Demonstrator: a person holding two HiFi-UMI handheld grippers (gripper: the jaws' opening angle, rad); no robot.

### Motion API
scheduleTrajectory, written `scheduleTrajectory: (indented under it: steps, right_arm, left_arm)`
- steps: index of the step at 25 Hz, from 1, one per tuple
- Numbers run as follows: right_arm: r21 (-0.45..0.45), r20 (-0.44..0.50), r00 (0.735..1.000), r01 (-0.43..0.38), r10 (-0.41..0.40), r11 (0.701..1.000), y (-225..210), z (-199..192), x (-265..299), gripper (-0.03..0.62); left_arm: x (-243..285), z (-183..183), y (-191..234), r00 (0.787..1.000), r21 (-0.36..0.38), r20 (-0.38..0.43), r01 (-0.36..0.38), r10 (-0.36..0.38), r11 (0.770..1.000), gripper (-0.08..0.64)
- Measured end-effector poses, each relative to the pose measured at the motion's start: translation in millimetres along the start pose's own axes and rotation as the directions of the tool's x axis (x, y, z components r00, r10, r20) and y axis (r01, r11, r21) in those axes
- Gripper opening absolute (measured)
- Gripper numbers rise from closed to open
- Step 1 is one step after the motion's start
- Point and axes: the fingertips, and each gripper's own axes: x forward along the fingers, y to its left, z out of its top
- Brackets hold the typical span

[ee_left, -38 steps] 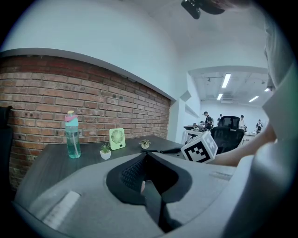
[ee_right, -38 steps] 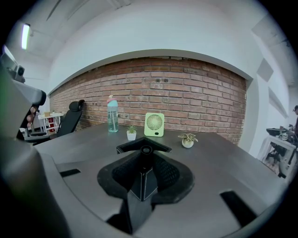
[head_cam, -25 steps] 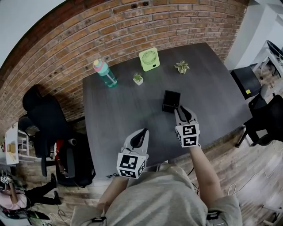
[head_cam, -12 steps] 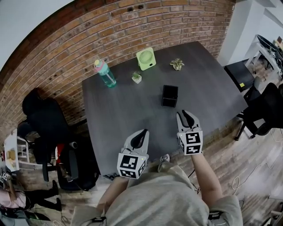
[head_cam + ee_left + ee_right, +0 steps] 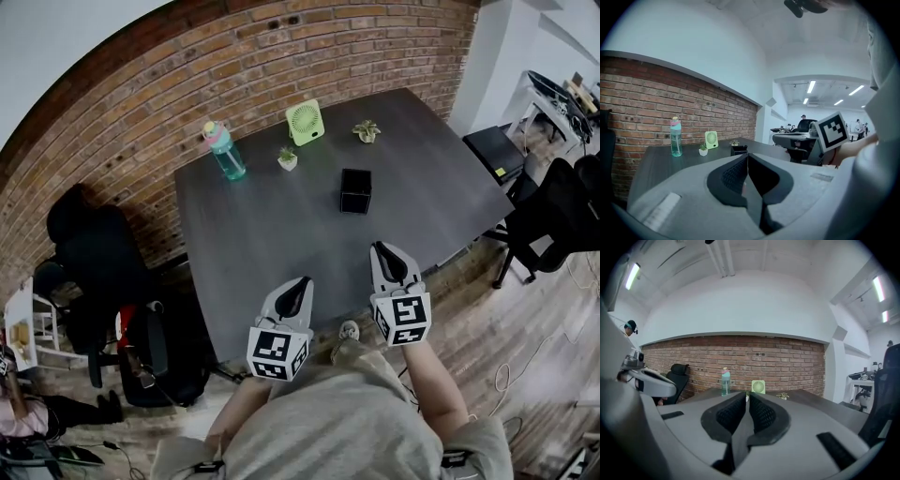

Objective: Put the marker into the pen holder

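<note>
Standby posture at the near edge of the dark table. Side by side before the torso, left gripper and right gripper, both short of the tabletop objects and well apart from the black pen holder. In the left gripper view, jaws pressed together along their length with nothing between. Same in the right gripper view: ribbed pads meeting, nothing pinched. Probably carried closed and low for want of anything in hand and with no reach under way.

No marker visible in any view: none loose on the table, none in either gripper. Presumably inside the pen holder, hidden by its dark walls. Not confirmable here, the interior being too dark and too small to read.

Pen holder upright and alone near the middle of the table, nearer the right gripper's side, hence a natural target for that hand.

Along the far edge by the brick wall, well apart from the grippers: teal bottle, small potted plant, green desk fan, second small plant. Likely set back there to leave working room around the holder.

Judged stage: placement either finished or not begun. Given empty closed grippers and no loose marker, finished the likelier reading.
</note>
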Motion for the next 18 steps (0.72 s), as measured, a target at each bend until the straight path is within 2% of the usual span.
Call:
scheduleTrajectory:
  steps: [5,18]
  right_arm:
    - [0.017,0.037,0.999,-0.001,0.000,1.000,24,8,-37,0.003]
    - [0.030,0.065,0.998,-0.003,0.001,1.000,88,12,-127,0.003]
  left_arm:
    - [-28,-6,-10,1.000,0.006,0.016,0.011,-0.011,1.000,0.017]
    - [-107,-27,-38,0.999,-0.006,0.044,0.023,-0.022,1.000,0.017]
